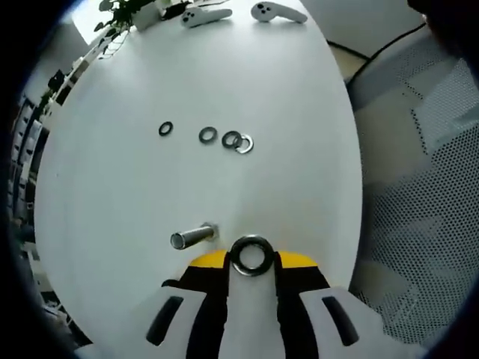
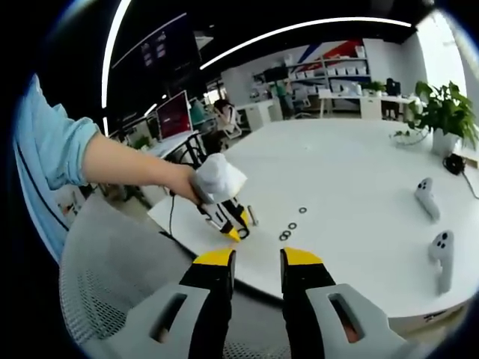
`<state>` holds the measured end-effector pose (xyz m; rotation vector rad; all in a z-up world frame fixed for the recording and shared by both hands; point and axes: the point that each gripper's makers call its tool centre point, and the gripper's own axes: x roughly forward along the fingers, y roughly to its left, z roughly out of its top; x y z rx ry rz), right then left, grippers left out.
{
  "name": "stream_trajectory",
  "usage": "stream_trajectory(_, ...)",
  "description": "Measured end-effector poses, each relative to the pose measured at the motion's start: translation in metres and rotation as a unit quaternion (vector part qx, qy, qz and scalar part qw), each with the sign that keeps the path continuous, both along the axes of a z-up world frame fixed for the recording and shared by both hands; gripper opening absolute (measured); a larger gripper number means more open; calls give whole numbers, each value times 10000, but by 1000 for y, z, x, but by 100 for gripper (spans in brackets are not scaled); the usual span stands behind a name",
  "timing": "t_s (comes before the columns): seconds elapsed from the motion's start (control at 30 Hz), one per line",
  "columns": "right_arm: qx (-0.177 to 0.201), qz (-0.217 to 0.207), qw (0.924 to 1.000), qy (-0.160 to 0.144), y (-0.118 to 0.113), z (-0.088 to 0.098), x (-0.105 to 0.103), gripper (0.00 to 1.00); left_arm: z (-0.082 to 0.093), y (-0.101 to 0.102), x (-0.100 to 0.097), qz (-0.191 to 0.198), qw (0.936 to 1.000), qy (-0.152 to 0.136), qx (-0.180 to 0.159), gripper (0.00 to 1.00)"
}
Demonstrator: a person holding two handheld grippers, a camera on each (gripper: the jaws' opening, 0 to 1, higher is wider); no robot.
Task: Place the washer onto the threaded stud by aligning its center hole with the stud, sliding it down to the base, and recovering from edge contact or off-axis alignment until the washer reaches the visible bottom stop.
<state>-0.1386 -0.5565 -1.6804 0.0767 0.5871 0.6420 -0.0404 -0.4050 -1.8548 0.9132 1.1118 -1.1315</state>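
My left gripper (image 1: 251, 259) is shut on a dark metal washer (image 1: 233, 254), held flat between its yellow-tipped jaws. The threaded stud (image 1: 193, 237) rises from the white table (image 1: 299, 97) just left of the washer, a small gap apart, with its free end pointing lower left in the left gripper view. In the right gripper view, a person's gloved hand carries the left gripper (image 2: 232, 224) beside the stud (image 2: 253, 215). My right gripper (image 2: 258, 262) hangs open off the table's near edge, nothing between its jaws.
Several loose washers (image 1: 207, 135) lie in a row beyond the stud, also seen as washers (image 2: 290, 226). Two white controllers (image 2: 425, 196) and a potted plant (image 2: 441, 112) sit at the table's far side. A mesh chair (image 1: 419, 224) stands beside the table edge.
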Motion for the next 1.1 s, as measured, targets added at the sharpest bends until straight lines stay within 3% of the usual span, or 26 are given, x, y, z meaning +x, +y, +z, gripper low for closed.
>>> stream_trajectory(0.17, -23, 45, 10000, 40, 1, -1, -1, 26, 0, 0, -4, -29, 9999, 111, 82, 28)
stream_trajectory(0.33, -25, 54, 10000, 48, 1, -1, -1, 26, 0, 1, -5, -160, 9998, 48, 134, 28)
stream_trajectory(0.47, -22, 31, 10000, 43, 0, -1, -1, 26, 1, 4, -4, -228, 9995, 30, 224, 21)
stream_trajectory(0.73, -17, 20, 10000, 32, 0, -1, -1, 26, 3, 5, -4, -59, 9998, -4, 201, 19)
stream_trajectory(0.77, -17, 18, 10000, 31, 0, -1, -1, 26, 3, 5, -5, -19, 9998, -5, 188, 10)
stream_trajectory(0.8, -15, 13, 10000, 31, 0, -1, -1, 26, 3, 14, -7, -36, 9990, 33, 443, 1)
stream_trajectory(0.83, -14, 8, 10000, 32, 0, -1, -1, 26, -1, 15, 3, 217, 9985, -300, 409, 0)
stream_trajectory(0.87, -17, 5, 10000, 36, 0, -1, -1, 26, -1, 11, -4, -40, 9995, -109, 309, 0)
stream_trajectory(0.93, -22, 6, 10000, 43, 0, -1, -1, 26, -2, 0, -3, 72, 9999, -58, -78, 0)
stream_trajectory(1.03, -26, -6, 10000, 50, -1, -1, -1, 26, 1, -1, 1, 177, 9997, -82, -175, 0)
stream_trajectory(1.1, -26, -13, 10000, 53, -1, -2, -1, 26, 11, -6, 7, 379, 9982, -128, -451, 0)
